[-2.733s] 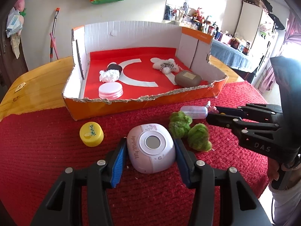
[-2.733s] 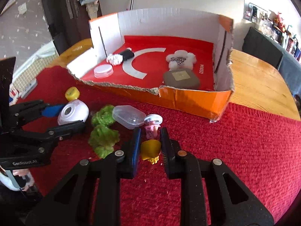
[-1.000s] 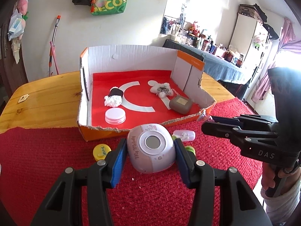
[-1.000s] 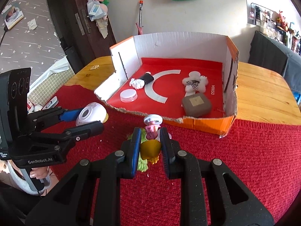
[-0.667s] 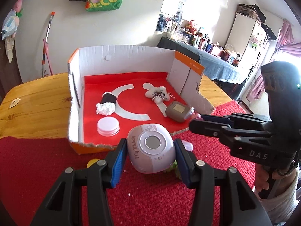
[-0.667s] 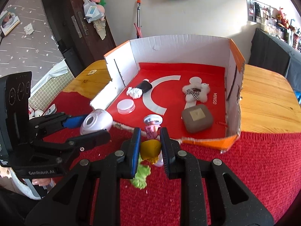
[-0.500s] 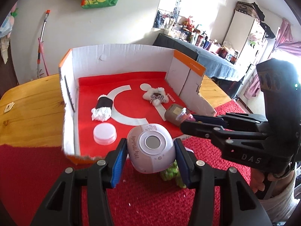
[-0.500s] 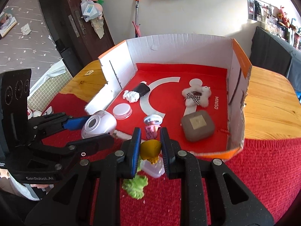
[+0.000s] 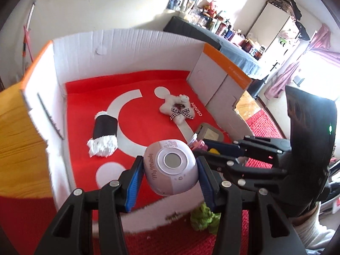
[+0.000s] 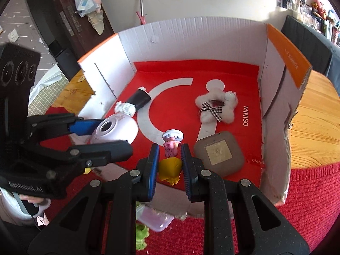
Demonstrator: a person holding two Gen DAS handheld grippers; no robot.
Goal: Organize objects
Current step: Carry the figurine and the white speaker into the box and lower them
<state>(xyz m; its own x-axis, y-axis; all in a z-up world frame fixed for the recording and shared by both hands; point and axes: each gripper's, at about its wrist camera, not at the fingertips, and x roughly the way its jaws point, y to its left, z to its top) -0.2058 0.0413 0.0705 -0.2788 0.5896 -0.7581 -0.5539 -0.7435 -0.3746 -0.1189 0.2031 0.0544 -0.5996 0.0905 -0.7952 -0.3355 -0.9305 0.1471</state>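
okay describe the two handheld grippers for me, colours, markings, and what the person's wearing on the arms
Both are black plastic with silver rivets and blue ribbed pads. The left gripper reads GenRobot.AI in white on its side; the right gripper has partly legible white letters and a small green light. A white knit sleeve covers the right wrist.

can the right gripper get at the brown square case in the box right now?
Probably not yet. The right gripper is shut on the small pink-and-yellow toy figure, so its fingers are occupied. The brown square case lies uncovered just beside it on the box's red floor; the path looks free once the figure is released.
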